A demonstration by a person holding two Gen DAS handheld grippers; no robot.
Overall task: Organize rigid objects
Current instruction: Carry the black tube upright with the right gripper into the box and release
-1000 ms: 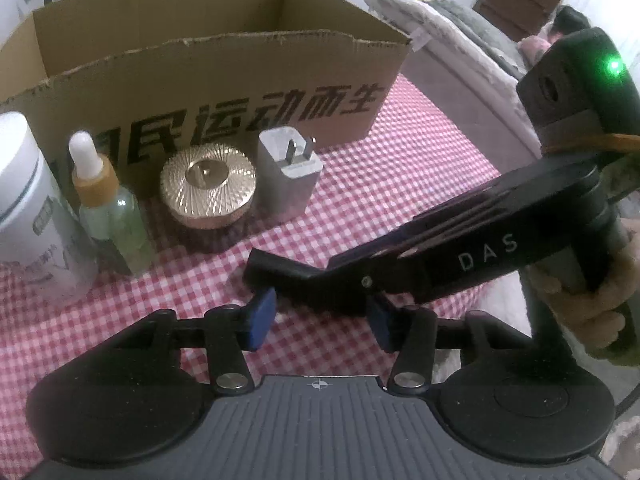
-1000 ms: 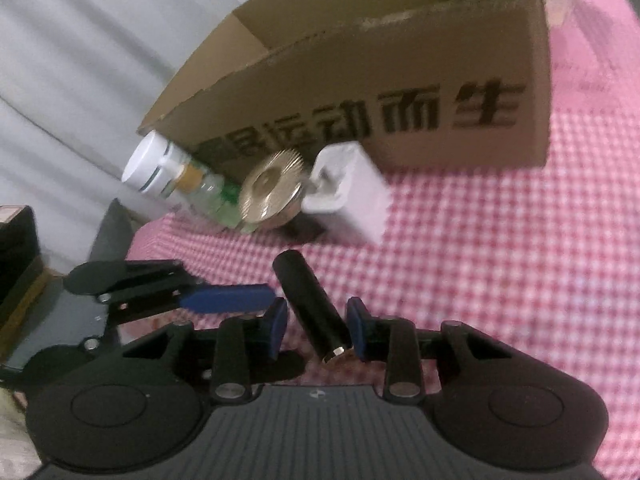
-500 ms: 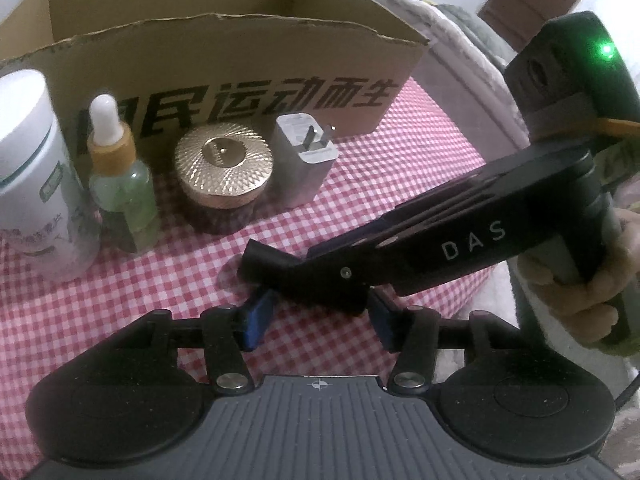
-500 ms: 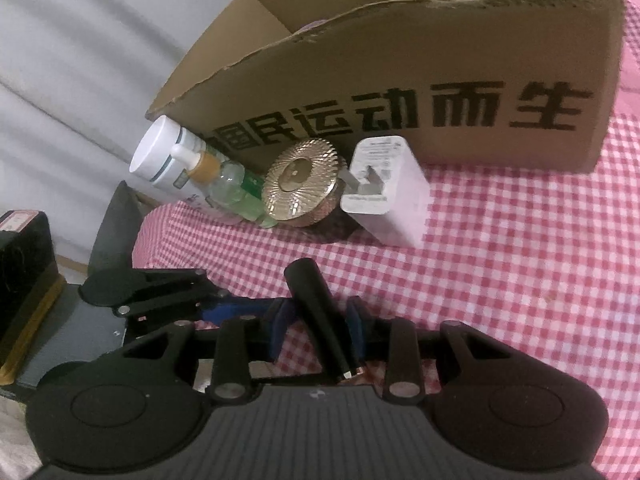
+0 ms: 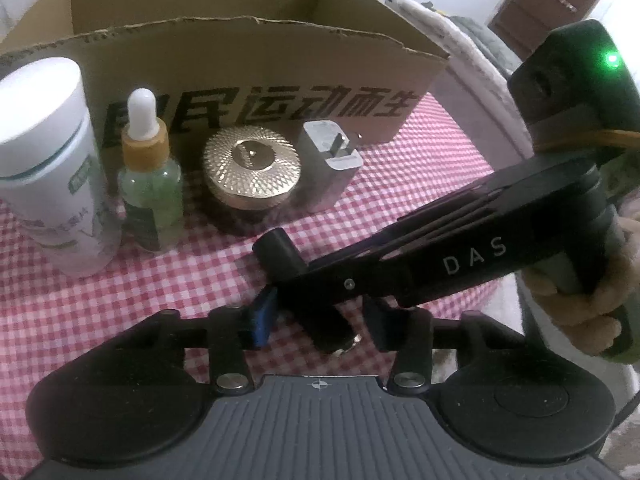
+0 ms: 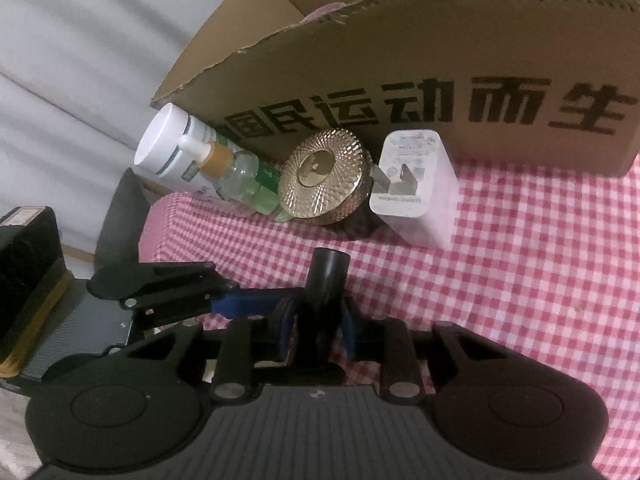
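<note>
Since a second ago, the black tube [image 6: 326,280] has swung from lying slanted between your right gripper's [image 6: 318,330] jaws to pointing away toward the row of items, and those jaws have just been closing until both blue pads press its sides. Your right gripper is clamped on the black tube above the red-and-white checked cloth [image 6: 500,300]. Your left gripper [image 5: 320,318] has also just been narrowing; its jaws stand apart, with the tube's gold-tipped end between them, and you cannot tell whether either pad touches it. A hand [image 5: 580,304] holds the right gripper's handle. Beyond the tube, a row stands before the cardboard box [image 5: 248,64]: white bottle [image 5: 44,160], dropper bottle [image 5: 150,176], gold-lidded jar [image 5: 250,172] and white charger plug [image 5: 330,168].
</note>
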